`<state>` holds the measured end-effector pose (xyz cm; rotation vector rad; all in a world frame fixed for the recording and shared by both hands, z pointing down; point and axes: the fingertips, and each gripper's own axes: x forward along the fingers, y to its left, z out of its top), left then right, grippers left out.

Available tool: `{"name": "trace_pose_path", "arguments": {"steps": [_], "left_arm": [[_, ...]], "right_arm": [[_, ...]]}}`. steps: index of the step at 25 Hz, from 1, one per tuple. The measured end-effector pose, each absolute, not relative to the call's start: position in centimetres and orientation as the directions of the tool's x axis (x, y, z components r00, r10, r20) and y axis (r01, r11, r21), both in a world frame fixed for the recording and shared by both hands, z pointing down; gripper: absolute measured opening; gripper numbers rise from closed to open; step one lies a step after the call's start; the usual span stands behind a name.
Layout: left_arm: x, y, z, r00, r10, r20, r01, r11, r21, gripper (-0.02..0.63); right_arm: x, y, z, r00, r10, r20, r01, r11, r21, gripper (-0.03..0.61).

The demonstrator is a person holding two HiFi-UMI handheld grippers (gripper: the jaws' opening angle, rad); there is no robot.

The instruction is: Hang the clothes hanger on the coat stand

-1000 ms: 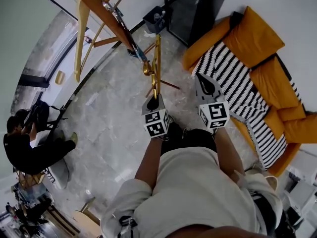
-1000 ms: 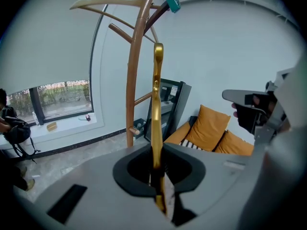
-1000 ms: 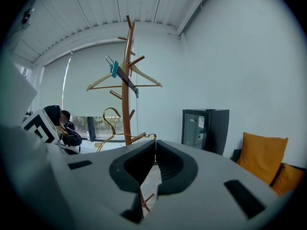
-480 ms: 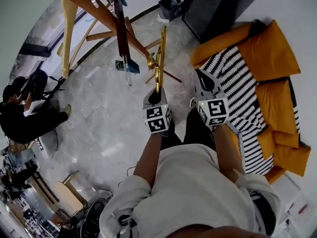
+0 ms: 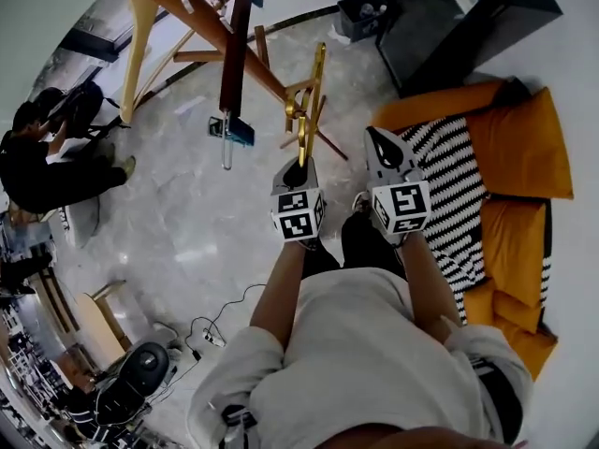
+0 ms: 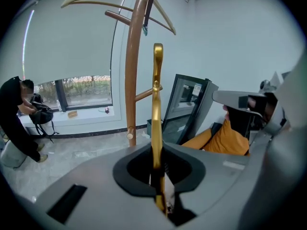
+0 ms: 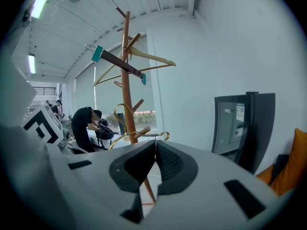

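My left gripper (image 5: 298,168) is shut on the lower end of a gold metal clothes hanger (image 5: 309,101), which it holds upright. In the left gripper view the gold hanger (image 6: 156,109) rises from between the jaws, just right of the wooden coat stand's pole (image 6: 133,66). The coat stand (image 5: 201,21) slants across the upper left of the head view; a pale wooden hanger (image 5: 140,36) and a dark clip hanger (image 5: 234,54) hang on it. My right gripper (image 5: 379,143) is beside the left one, shut and empty. The right gripper view shows the stand (image 7: 125,71) and the gold hanger (image 7: 119,114).
An orange sofa (image 5: 519,148) with a black-and-white striped blanket (image 5: 449,185) stands to the right. A black cabinet (image 5: 449,17) and a small bin (image 5: 360,12) are at the back. A person (image 5: 47,157) crouches at the left. Cables (image 5: 215,325) lie on the marble floor.
The head view has swung round: the sofa has shifted right and down, the stand's pegs and the dark clip hanger have come into sight. The left gripper still holds the gold hanger near the pole.
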<state>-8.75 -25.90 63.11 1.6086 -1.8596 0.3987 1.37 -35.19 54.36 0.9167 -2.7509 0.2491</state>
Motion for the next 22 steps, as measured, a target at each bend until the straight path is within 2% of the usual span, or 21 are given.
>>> {"name": "trace_pose_path", "arguments": {"steps": [22], "left_arm": [[-10.4,-29.8,69.1,-0.124,-0.701,0.702,-0.905,0.371,0.210,0.038]], "right_arm": [[-2.6,-39.0,56.9,-0.863,-0.403,0.305,-0.450,0.887,-0.101,0.005]]}}
